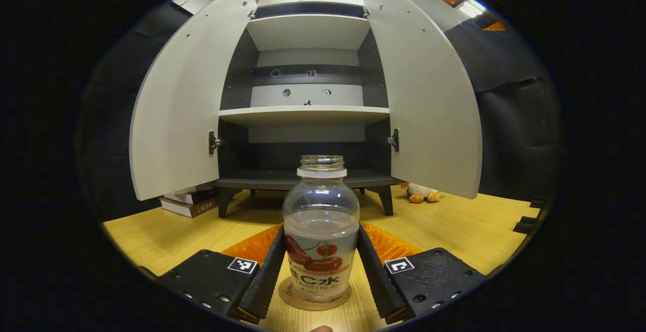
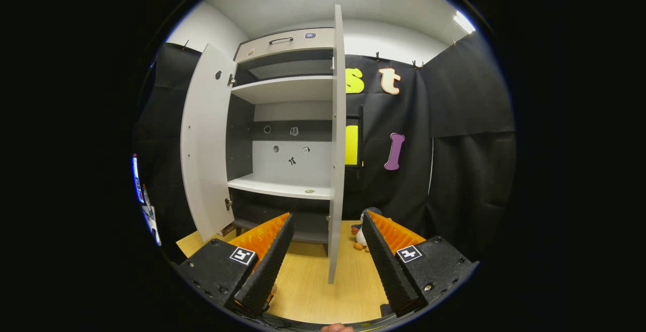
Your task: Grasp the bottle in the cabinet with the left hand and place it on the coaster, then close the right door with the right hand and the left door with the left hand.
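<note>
bottle (image 1: 321, 236) stands on the coaster (image 1: 314, 299), clamped between the left gripper (image 1: 320, 271) fingers, probably to steady it before release. right gripper (image 2: 326, 266) gapes, facing the right door (image 2: 337, 145) edge, ready to push.

The bottle (image 1: 321, 231) covers most of the coaster (image 1: 314, 302). The left door (image 1: 184, 100) hides part of the books (image 1: 191, 202). The right door (image 2: 337, 145) half hides a toy (image 2: 360, 237).
</note>
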`<state>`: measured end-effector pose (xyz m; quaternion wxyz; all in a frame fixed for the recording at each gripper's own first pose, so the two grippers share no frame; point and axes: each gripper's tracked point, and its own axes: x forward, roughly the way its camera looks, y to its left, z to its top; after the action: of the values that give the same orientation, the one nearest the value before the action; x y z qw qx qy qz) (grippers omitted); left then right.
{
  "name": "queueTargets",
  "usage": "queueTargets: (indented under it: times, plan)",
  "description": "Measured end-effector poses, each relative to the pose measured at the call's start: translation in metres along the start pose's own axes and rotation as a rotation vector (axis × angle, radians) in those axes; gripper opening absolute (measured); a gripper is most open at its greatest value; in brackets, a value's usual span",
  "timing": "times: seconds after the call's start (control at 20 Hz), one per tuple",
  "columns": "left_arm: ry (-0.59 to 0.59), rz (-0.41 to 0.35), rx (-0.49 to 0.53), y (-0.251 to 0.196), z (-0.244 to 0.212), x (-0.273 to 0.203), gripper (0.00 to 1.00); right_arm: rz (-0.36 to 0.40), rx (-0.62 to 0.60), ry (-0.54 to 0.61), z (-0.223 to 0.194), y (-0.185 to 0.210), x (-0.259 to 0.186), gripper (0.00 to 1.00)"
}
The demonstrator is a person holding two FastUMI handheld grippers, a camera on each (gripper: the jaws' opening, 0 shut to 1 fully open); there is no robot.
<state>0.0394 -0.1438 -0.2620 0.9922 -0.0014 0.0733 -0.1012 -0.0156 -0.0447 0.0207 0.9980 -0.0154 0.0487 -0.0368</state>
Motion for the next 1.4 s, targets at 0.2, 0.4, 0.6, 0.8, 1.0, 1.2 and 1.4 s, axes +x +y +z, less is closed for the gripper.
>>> queueTargets:
  times: [0.2,0.4,0.6,0.8,1.0,1.2,1.4]
  plan:
    - [-0.046,-0.009,0.009,0.001,0.019,-0.007,0.82,0.015,0.015,0.016,-0.009,0.001,-0.002,0.83]
    - [-0.073,-0.019,-0.003,0.002,0.041,-0.015,0.98,0.017,0.055,0.023,-0.014,-0.002,-0.004,0.84]
    - [-0.076,-0.051,0.002,-0.002,0.057,-0.022,0.97,-0.005,0.083,0.016,-0.019,-0.013,-0.009,0.84]
    - [-0.086,-0.075,-0.004,0.002,0.085,-0.037,0.98,-0.042,0.058,0.001,-0.018,-0.026,-0.015,0.84]
    - [-0.138,-0.086,-0.003,0.012,0.142,-0.048,0.97,-0.044,0.044,-0.033,-0.014,-0.024,-0.013,0.84]
    - [-0.127,-0.055,0.018,0.023,0.183,-0.055,0.97,-0.017,0.066,-0.084,-0.012,-0.014,-0.006,0.84]
    - [-0.086,-0.102,-0.01,0.017,0.2,-0.065,0.97,-0.007,0.055,-0.09,-0.021,-0.007,0.002,0.83]
